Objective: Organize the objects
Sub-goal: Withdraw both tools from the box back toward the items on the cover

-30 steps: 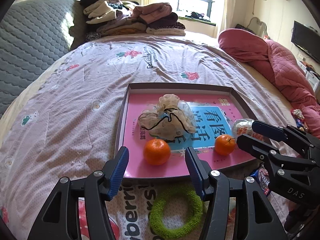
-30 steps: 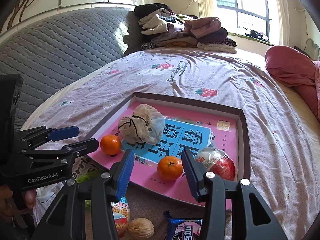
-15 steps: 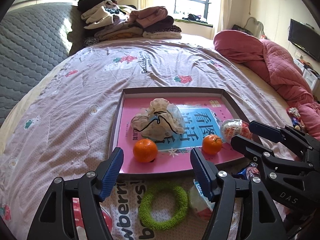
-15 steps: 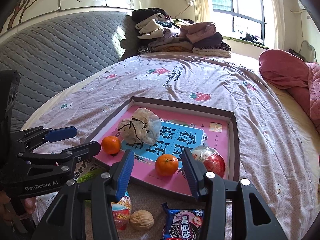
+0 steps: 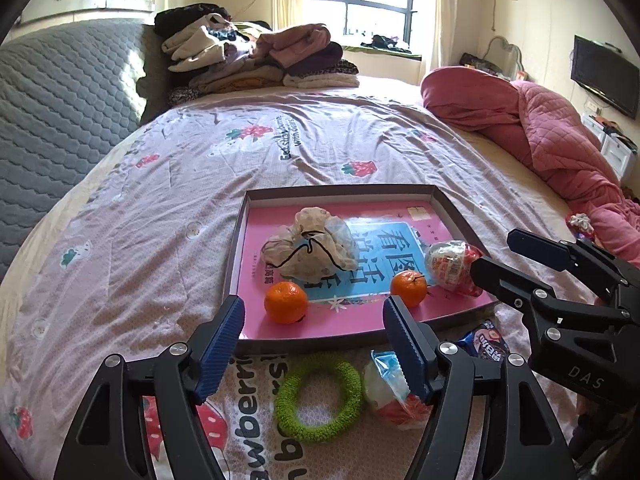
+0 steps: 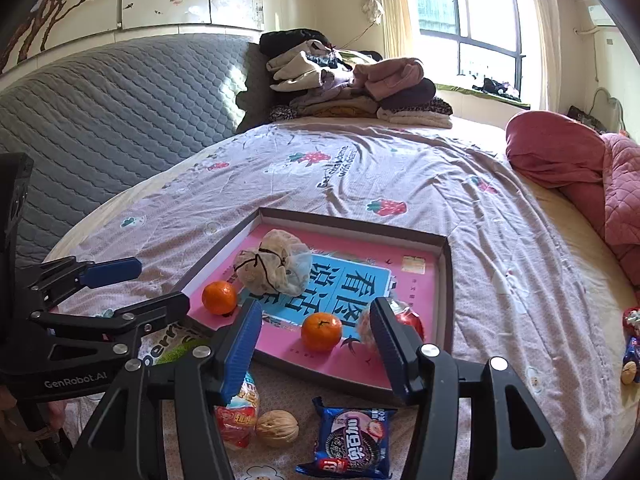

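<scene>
A shallow grey tray with a pink book as its floor lies on the bed. In it are two oranges, a beige fabric bundle and a foil-wrapped egg. My left gripper hangs above the tray's near rim, jaws opening, nothing between them. My right gripper hovers over the near rim by the right orange, jaws opening and empty. In front of the tray lie a green ring, a second wrapped egg, a walnut and a blue cookie packet.
Folded clothes are piled at the far end of the bed, by a grey quilted headboard. A pink quilt is heaped along the right side. Small items lie near the bed's right edge.
Both grippers have drawn back and upward from the tray and their jaws have widened. The oranges stay in the tray. More of the items in front of the tray now shows.
</scene>
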`<act>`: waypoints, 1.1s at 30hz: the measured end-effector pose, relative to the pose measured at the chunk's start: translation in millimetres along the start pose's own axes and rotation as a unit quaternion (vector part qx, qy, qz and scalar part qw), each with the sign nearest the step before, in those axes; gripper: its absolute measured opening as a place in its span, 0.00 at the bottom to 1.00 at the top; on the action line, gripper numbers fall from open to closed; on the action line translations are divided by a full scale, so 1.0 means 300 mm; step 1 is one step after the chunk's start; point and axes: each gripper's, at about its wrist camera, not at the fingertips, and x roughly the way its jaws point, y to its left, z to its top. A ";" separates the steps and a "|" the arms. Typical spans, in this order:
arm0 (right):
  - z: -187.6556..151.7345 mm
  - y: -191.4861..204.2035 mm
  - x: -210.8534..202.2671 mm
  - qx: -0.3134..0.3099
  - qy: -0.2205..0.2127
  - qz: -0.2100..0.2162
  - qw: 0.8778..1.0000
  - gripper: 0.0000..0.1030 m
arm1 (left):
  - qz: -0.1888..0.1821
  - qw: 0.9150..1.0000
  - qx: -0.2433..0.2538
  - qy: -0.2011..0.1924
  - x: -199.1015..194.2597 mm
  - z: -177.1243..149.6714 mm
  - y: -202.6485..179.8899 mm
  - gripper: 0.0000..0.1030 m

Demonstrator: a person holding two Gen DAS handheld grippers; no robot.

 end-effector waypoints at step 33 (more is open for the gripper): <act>-0.076 -0.035 -0.168 0.012 -0.025 -0.007 1.000 0.55 | 0.005 0.999 0.025 -0.032 -0.145 -0.079 -0.086 0.71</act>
